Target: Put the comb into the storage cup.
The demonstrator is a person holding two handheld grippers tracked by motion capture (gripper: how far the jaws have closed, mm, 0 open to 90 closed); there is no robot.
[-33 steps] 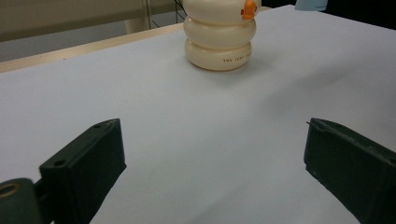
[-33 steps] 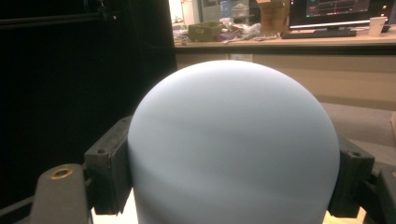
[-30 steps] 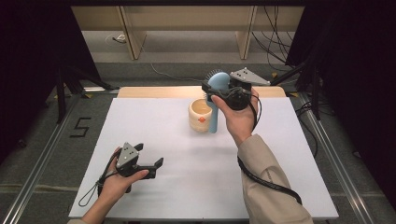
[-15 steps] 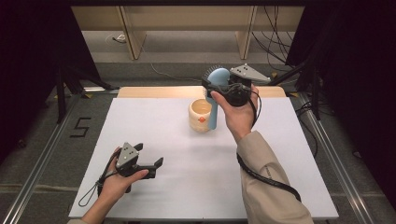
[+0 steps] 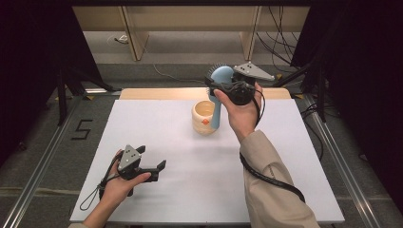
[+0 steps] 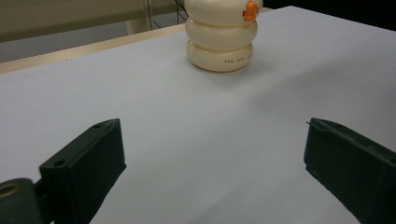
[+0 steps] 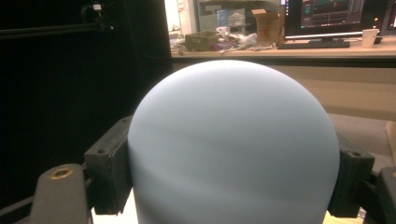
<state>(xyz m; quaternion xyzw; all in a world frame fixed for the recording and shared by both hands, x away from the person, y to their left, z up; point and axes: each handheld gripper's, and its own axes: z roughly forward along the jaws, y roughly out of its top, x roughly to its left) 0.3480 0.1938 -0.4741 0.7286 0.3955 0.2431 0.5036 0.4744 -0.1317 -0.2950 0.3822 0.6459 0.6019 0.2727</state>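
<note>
Between our right gripper's (image 5: pixel 219 88) jaws, we clamp the blue brush (image 5: pixel 219 78), raised slightly beside the cream cup (image 5: pixel 203 116). Our left gripper (image 5: pixel 154 168) stays wide, empty.

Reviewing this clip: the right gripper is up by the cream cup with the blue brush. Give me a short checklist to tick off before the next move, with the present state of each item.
1. Right gripper grips the blue brush: ok, both jaws press its rounded sides.
2. Brush points down at the cup: ok, handle runs down beside the cup's rim.
3. Brush tip inside the cup or behind it: cannot tell.
4. Cup stands upright on the table: ok.
5. Left gripper free to help: ok, jaws open with nothing between them, resting near the table's front edge.
6. Path between left gripper and cup: ok, bare table.
</note>
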